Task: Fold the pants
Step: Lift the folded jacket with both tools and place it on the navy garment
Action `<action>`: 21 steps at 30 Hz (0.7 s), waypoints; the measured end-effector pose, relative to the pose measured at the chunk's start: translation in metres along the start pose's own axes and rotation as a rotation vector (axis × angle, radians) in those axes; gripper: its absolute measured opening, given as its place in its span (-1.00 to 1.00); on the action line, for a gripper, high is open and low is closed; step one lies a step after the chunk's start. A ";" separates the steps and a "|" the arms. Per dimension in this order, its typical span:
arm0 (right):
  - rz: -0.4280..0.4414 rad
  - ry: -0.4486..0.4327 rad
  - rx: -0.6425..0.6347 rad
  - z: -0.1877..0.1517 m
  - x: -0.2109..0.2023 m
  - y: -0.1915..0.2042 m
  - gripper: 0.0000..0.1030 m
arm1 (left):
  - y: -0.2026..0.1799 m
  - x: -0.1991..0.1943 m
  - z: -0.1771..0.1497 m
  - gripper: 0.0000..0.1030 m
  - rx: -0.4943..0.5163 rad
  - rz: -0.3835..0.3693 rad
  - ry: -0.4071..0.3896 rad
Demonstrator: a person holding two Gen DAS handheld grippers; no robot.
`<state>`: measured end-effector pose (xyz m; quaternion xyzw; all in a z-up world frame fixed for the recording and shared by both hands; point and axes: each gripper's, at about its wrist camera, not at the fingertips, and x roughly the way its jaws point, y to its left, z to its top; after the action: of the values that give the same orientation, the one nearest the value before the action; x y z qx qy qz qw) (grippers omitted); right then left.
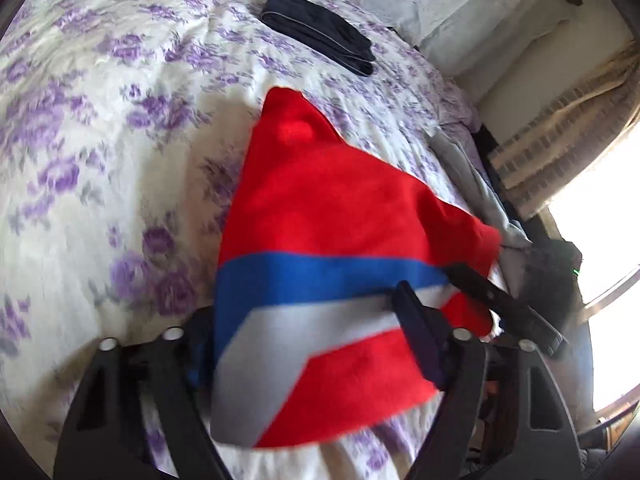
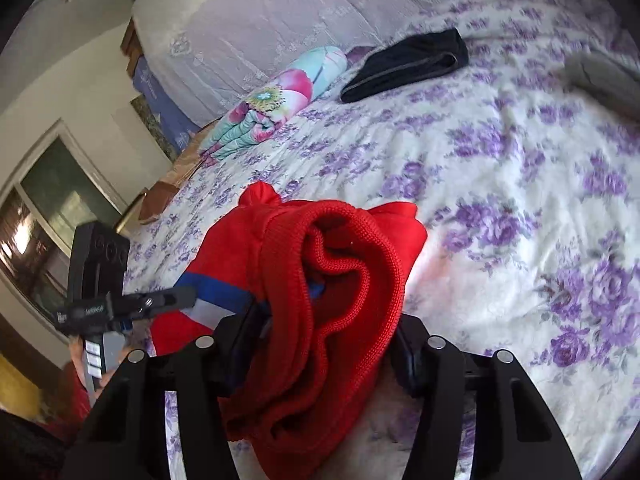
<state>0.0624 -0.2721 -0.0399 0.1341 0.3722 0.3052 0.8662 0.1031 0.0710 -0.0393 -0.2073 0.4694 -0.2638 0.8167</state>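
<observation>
Red pants with a blue and a grey stripe lie on the flowered bed sheet. My left gripper is shut on the striped part: one finger lies on top of the cloth and the other is hidden under it. The right wrist view shows the red ribbed waistband bunched up. It fills the gap of my right gripper, which is shut on it. Each gripper shows in the other's view, the right gripper at the pants' right corner and the left gripper at the striped end.
A folded black garment lies farther up the bed. A rolled flowered quilt sits by the white lace cover. A grey cloth hangs at the bed's right edge by a bright window.
</observation>
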 end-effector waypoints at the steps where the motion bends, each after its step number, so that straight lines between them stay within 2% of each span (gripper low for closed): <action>1: -0.001 -0.005 -0.009 0.000 -0.002 0.001 0.02 | 0.000 -0.001 0.001 0.18 0.000 -0.002 -0.008; 3: 0.013 -0.013 -0.018 0.000 -0.007 0.001 -0.05 | -0.004 -0.008 0.000 -0.25 0.028 0.016 -0.024; 5: 0.025 -0.014 -0.024 0.004 -0.010 0.004 -0.12 | -0.008 -0.017 0.003 -0.46 0.056 0.040 -0.035; 8: 0.047 -0.019 -0.057 0.018 -0.020 0.012 -0.17 | -0.022 -0.026 0.015 -0.59 0.103 0.057 -0.042; 11: 0.044 -0.038 -0.094 0.034 -0.029 0.017 -0.17 | -0.049 -0.034 0.030 -0.60 0.210 0.092 -0.082; 13: 0.045 -0.034 -0.073 0.048 -0.027 0.006 -0.17 | -0.060 -0.032 0.044 -0.60 0.262 0.107 -0.091; 15: 0.053 -0.010 -0.017 0.065 -0.016 -0.014 -0.17 | -0.058 -0.017 0.070 -0.60 0.251 0.098 -0.060; 18: 0.021 0.042 0.037 0.093 0.010 -0.040 -0.17 | -0.044 0.027 0.115 -0.60 0.196 0.105 0.035; 21: -0.022 0.065 0.025 0.135 0.031 -0.057 -0.18 | -0.047 0.055 0.159 -0.61 0.215 0.137 0.045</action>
<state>0.2019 -0.2973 0.0091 0.1308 0.4054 0.2950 0.8553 0.2551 0.0148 0.0270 -0.0802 0.4697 -0.2606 0.8397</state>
